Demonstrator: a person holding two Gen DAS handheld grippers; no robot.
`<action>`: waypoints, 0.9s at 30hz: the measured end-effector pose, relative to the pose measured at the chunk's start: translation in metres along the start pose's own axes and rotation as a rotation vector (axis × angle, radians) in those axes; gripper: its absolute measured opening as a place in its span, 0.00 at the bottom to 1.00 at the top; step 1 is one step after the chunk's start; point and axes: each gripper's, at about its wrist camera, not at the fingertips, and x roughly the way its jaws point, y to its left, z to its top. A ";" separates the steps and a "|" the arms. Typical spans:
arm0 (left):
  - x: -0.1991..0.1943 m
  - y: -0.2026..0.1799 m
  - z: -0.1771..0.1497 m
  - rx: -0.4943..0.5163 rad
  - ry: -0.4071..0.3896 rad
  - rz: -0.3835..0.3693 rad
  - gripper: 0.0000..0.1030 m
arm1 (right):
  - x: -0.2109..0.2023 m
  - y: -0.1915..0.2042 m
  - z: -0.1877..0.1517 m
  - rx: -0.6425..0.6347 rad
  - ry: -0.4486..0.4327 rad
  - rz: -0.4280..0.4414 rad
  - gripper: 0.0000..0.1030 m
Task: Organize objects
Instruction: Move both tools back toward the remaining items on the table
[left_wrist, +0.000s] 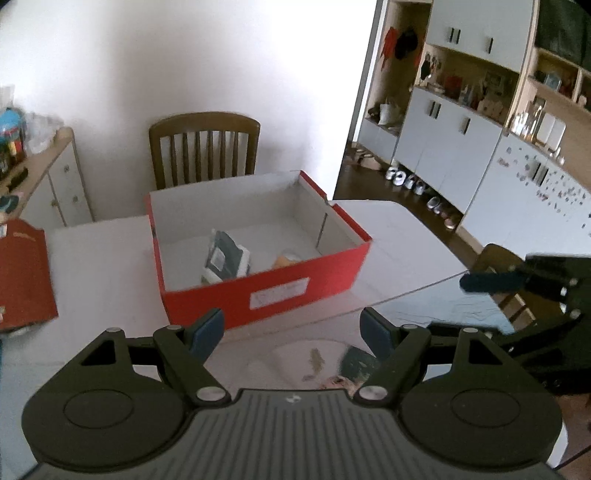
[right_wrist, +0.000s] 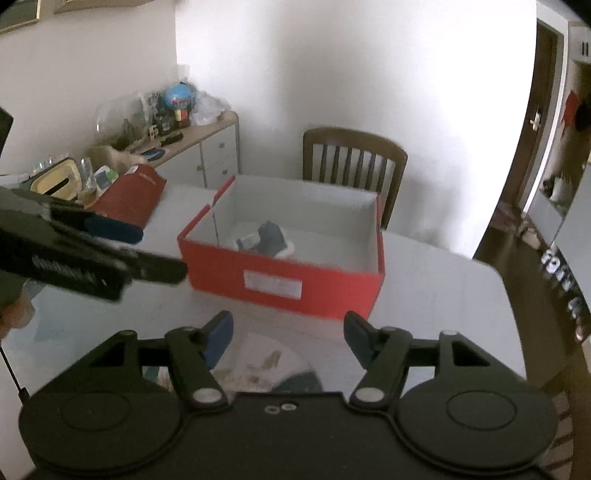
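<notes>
Both of my grippers hang over the white table, short of the open red box.

Taking the red box (left_wrist: 266, 288) as my landmark: to its left lies a flat red lid (left_wrist: 22, 273), cut off by the frame edge. Inside the box, which is matte cardboard with a white lining, I see a dark-and-white folded item (left_wrist: 225, 258) and something pale orange (left_wrist: 284, 260) that is half hidden by the front wall. Nearer than the box, my left gripper (left_wrist: 293, 334) has its blue pads spread wide with nothing between them; under it lies a soft, pale patterned cloth (left_wrist: 314, 363), blurred and partly covered. My right gripper (right_wrist: 288, 341) is likewise parted and empty. A wooden slat-back chair (left_wrist: 205, 149) stands behind the box.
</notes>
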 end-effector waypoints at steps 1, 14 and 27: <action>-0.003 -0.001 -0.004 0.000 -0.002 -0.001 0.78 | -0.002 0.001 -0.005 0.001 0.004 -0.002 0.64; -0.023 -0.005 -0.077 -0.034 0.021 -0.026 0.81 | -0.028 0.014 -0.068 0.049 0.021 -0.023 0.71; -0.024 0.011 -0.135 -0.082 0.069 0.017 0.83 | -0.031 0.030 -0.109 0.040 0.059 -0.029 0.79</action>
